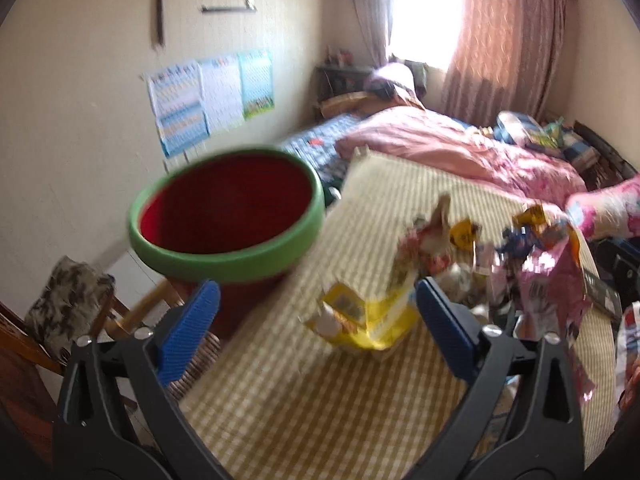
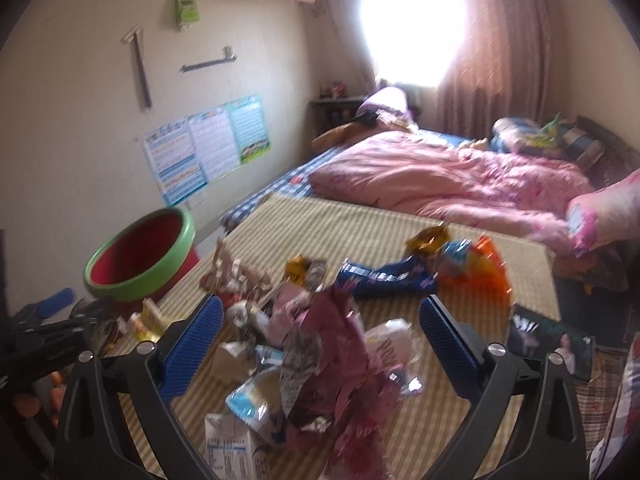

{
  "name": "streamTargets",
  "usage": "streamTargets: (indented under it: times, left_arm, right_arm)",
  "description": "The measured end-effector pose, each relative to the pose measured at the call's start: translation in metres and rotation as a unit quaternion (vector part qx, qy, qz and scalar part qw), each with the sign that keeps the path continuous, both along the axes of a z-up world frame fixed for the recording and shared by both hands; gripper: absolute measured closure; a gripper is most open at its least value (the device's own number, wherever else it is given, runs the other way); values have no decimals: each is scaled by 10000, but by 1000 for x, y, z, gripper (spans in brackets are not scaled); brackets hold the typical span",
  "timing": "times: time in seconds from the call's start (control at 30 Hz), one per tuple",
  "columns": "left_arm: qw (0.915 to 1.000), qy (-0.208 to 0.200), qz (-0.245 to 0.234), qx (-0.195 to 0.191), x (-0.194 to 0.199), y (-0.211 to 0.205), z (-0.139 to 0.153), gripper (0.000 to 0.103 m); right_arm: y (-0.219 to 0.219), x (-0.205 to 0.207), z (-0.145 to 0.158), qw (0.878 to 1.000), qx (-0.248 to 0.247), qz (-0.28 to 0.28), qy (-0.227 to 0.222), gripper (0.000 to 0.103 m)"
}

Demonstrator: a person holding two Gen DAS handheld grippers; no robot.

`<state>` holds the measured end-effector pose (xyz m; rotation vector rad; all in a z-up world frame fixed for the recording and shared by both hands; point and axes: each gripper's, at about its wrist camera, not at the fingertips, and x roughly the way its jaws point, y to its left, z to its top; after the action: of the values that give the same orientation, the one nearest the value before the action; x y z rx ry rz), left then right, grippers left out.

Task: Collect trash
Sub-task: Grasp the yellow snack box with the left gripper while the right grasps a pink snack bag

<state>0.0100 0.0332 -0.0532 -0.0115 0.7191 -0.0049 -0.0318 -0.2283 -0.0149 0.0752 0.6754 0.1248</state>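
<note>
A pile of crumpled snack wrappers lies on a checked mat [image 1: 304, 392] on the bed. In the left wrist view my left gripper [image 1: 318, 308] is open, with a yellow wrapper [image 1: 360, 320] lying between its blue pads. A red bin with a green rim [image 1: 224, 216] stands just left of the mat; it also shows in the right wrist view [image 2: 140, 260]. My right gripper [image 2: 320, 320] is open over a pink foil wrapper [image 2: 332, 344], with a blue wrapper [image 2: 384, 280] and an orange one [image 2: 480, 272] beyond. The left gripper [image 2: 52, 308] shows at the left edge there.
A pink quilt [image 2: 460, 184] covers the bed behind the mat. A wooden chair with a cushion [image 1: 68, 308] stands left of the bin. A dark photo card [image 2: 552, 340] lies at the mat's right edge. Posters [image 2: 204, 148] hang on the left wall.
</note>
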Motion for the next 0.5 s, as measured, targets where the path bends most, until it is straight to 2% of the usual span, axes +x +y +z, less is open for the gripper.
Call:
streamTargets:
  times: [0.13, 0.27, 0.4, 0.5]
  left_arm:
    - [9991, 328, -204, -151, 10, -5, -18, 22]
    - [9968, 571, -539, -136, 23, -18, -28, 22]
    - [9961, 731, -463, -172, 35, -20, -35, 22]
    - [9923, 1108, -494, -235, 45, -20, -49, 21]
  right_arm:
    - [-1, -2, -10, 9990, 225, 226, 320, 14]
    - [1, -3, -19, 9966, 413, 361, 621, 17]
    - [-2, 0, -26, 9942, 604, 375, 806, 18]
    - [-7, 3, -30, 9936, 652, 265, 884, 18]
